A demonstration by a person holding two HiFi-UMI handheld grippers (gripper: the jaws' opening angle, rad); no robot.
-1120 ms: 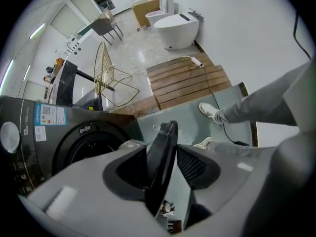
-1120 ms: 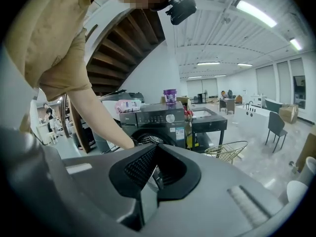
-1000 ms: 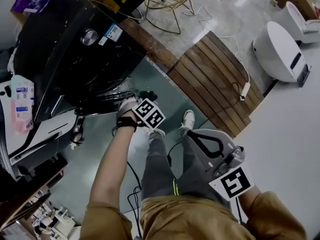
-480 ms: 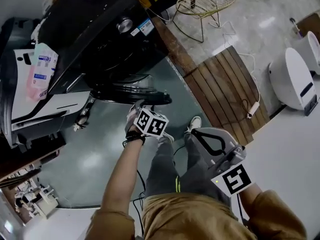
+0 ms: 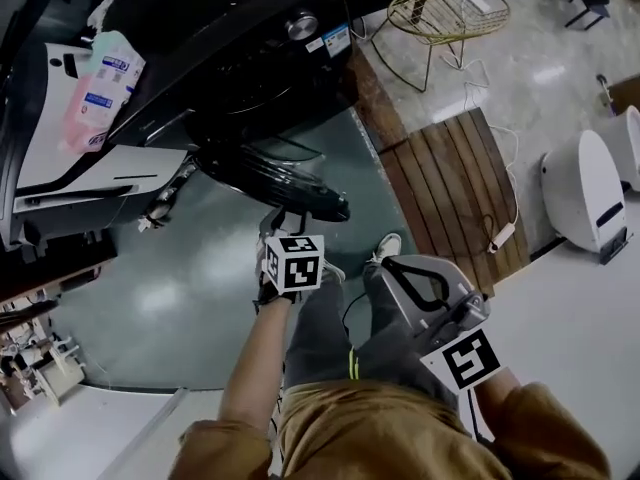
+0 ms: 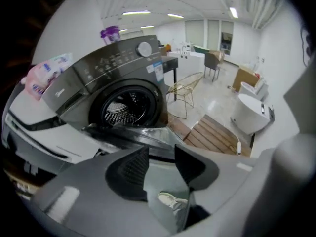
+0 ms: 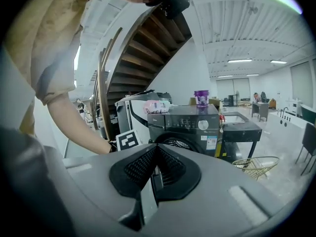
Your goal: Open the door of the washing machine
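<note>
The dark front-loading washing machine (image 5: 230, 58) stands at the top of the head view. Its round door (image 5: 270, 176) is swung out over the green floor. In the left gripper view the drum (image 6: 123, 107) lies bare, and the door (image 6: 133, 135) runs edge-on just beyond the jaws. My left gripper (image 5: 283, 218) hovers close to the door's free rim and points steeply down. The left gripper (image 6: 162, 152) is open, with only floor and a shoe showing between its pads. My right gripper (image 5: 388, 268) is held back over the person's leg. That right gripper (image 7: 155, 154) is shut and faces the machine (image 7: 192, 120).
A white machine (image 5: 80, 168) with a pink pack (image 5: 100, 73) on top stands left of the washer. A gold wire chair (image 5: 445, 13), a wooden slat mat (image 5: 450, 178), a power strip (image 5: 497, 236) and a white rounded appliance (image 5: 585, 183) are at the right.
The door has swung further out from the machine. My left gripper has rolled over and drawn up and back from the door rim. The right gripper has shifted slightly.
</note>
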